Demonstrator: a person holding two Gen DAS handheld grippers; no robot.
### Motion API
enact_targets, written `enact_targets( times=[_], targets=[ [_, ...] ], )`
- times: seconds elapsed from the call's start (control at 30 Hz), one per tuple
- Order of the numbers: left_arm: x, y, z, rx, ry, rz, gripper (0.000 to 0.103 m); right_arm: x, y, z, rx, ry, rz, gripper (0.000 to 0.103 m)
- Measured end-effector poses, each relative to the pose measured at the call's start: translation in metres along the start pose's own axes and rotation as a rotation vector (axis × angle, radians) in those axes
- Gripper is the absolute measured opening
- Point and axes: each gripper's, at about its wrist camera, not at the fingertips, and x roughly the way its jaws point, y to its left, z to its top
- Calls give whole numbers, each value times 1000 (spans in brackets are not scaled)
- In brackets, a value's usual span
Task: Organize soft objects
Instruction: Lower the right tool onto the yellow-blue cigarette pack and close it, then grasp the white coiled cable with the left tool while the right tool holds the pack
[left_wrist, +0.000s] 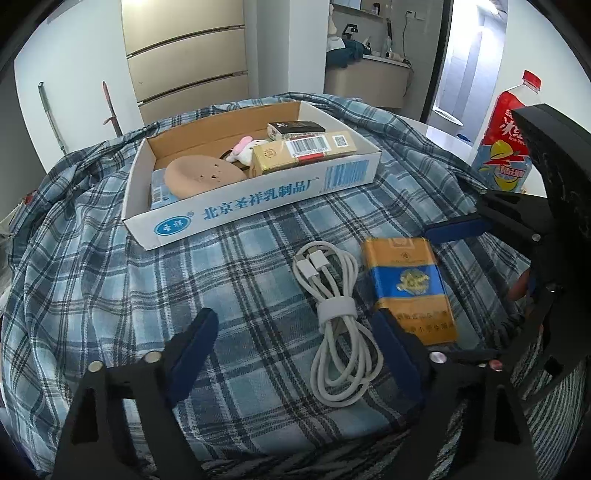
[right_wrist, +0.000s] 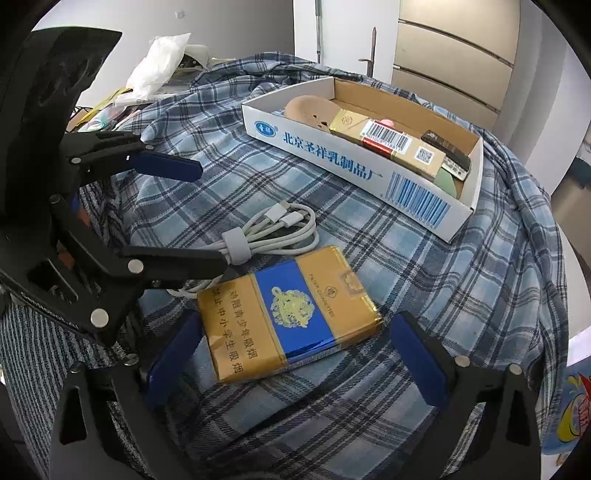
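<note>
A coiled white charging cable (left_wrist: 334, 321) lies on the plaid cloth, between the tips of my open left gripper (left_wrist: 295, 332). A gold and blue cigarette pack (left_wrist: 408, 288) lies just right of it. In the right wrist view the pack (right_wrist: 288, 317) lies between the blue pads of my open right gripper (right_wrist: 295, 354), with the cable (right_wrist: 273, 230) beyond it. The left gripper (right_wrist: 212, 214) shows there open around the cable's strap end. A white cardboard tray (left_wrist: 258, 203) behind holds a tan pad (left_wrist: 201, 175), a pink plush toy (left_wrist: 243, 147) and cartons.
A red-capped drink bottle (left_wrist: 508, 140) stands at the right on the white table. A white plastic bag (right_wrist: 159, 59) and clutter lie beyond the cloth's left side in the right wrist view. The tray (right_wrist: 369, 173) sits at the cloth's far side.
</note>
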Motion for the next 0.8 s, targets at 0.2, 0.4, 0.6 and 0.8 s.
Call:
enact_targets(
  times=[0.2, 0.4, 0.6, 0.8],
  targets=[
    [1, -7, 0, 19, -6, -14, 66, -1, -4, 0, 17, -14, 12, 91],
    [7, -14, 1, 44, 15, -31, 53, -14, -17, -3, 91, -89, 6, 91],
    [13, -17, 1, 42, 26, -38, 45, -14, -16, -2, 95, -93, -5, 91],
    [13, -23, 0, 62, 14, -54, 28, -16, -16, -4, 93, -105, -12, 91]
  ],
)
